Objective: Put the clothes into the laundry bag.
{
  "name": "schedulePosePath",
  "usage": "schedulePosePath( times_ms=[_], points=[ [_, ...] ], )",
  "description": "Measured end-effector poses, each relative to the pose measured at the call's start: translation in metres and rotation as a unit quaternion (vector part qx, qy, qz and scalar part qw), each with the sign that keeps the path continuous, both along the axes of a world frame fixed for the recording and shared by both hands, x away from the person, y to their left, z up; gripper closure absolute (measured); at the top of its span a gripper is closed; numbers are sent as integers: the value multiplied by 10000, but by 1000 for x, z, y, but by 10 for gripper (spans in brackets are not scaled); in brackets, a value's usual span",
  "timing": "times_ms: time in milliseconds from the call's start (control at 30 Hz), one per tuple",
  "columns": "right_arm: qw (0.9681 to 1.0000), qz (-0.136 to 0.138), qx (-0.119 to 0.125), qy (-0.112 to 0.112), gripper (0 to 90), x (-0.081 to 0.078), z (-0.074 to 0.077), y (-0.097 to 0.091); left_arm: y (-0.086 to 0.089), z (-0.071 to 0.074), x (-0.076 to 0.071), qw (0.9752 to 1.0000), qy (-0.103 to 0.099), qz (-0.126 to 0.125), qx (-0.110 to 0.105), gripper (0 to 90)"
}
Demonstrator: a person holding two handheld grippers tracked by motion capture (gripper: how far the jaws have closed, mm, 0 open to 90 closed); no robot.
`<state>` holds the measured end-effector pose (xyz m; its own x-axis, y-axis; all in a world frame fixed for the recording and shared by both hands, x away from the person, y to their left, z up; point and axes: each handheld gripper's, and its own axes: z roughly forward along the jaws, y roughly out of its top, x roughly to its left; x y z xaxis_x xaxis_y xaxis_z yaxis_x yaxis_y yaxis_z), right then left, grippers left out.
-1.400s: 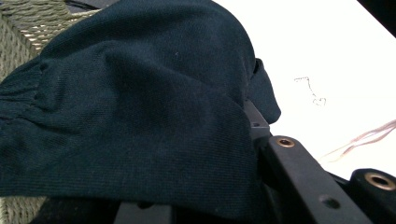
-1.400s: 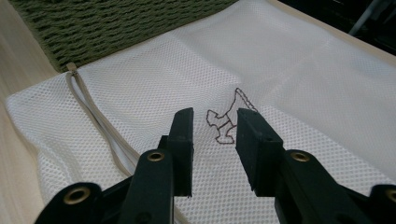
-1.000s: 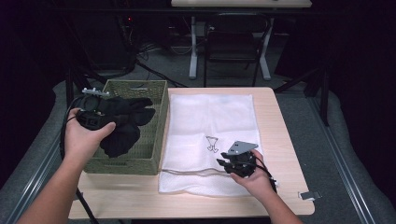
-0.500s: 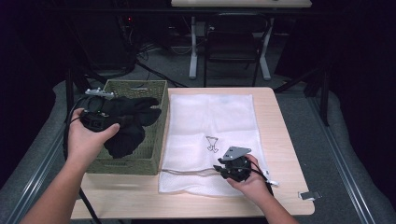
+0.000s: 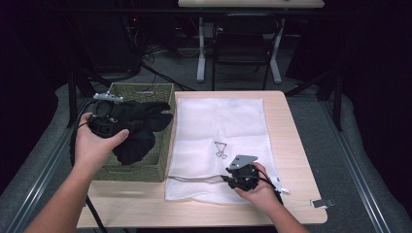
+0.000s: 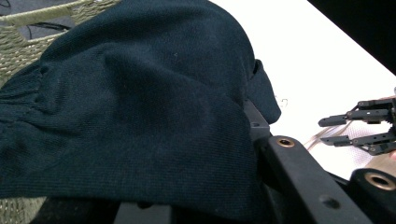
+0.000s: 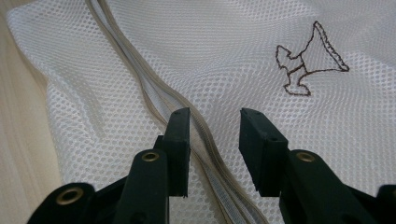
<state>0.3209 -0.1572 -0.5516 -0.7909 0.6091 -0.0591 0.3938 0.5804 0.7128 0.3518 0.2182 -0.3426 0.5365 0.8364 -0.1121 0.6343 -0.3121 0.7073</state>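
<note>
My left gripper [image 5: 108,124] hangs over the woven basket [image 5: 160,92] at the nine o'clock side of the table [image 5: 296,145], and its jaws are clamped on a dark knit garment [image 5: 138,131]. In my left gripper view the garment [image 6: 130,107] drapes over my jaws and hides most of them; its cloth bunches where I grip it, and the basket's green weave [image 6: 28,32] shows behind it at ten o'clock. Part of the garment sags down inside the basket and part of it laps over the rim toward three o'clock.

My right gripper [image 5: 241,173] sits at about five o'clock on the table, low over the near edge of the white mesh laundry bag [image 5: 218,121], which lies flat across the table's middle, just beside the basket. My right jaws have just been opening. They now stand apart and grip nothing: in my right gripper view [image 7: 212,140] the mesh [image 7: 224,46] lies under the gap between them, and the bag's beige zipper [image 7: 135,60] runs from eleven o'clock down past the inner side of my left-hand jaw. A small brown embroidered figure [image 7: 308,63] sits on the bag at two o'clock from my jaws. In my left gripper view, my right gripper [image 6: 362,126] shows far off at three o'clock, over the bag.
</note>
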Motion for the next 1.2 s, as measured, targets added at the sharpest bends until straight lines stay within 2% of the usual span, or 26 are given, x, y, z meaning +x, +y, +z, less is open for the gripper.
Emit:
schedulePosePath(
  times_ms=[467,567,1200],
  points=[
    [9997,125,-184,58,648,0,-6,5,-16,2,0,9998,-16,-180,-14,728],
    [9997,105,-186,68,648,0,-6,5,-19,2,-1,9998,-72,-195,-24,728],
    [9991,138,-389,57,673,2,-12,11,-42,0,-2,9987,-73,-497,-87,728]
  ],
)
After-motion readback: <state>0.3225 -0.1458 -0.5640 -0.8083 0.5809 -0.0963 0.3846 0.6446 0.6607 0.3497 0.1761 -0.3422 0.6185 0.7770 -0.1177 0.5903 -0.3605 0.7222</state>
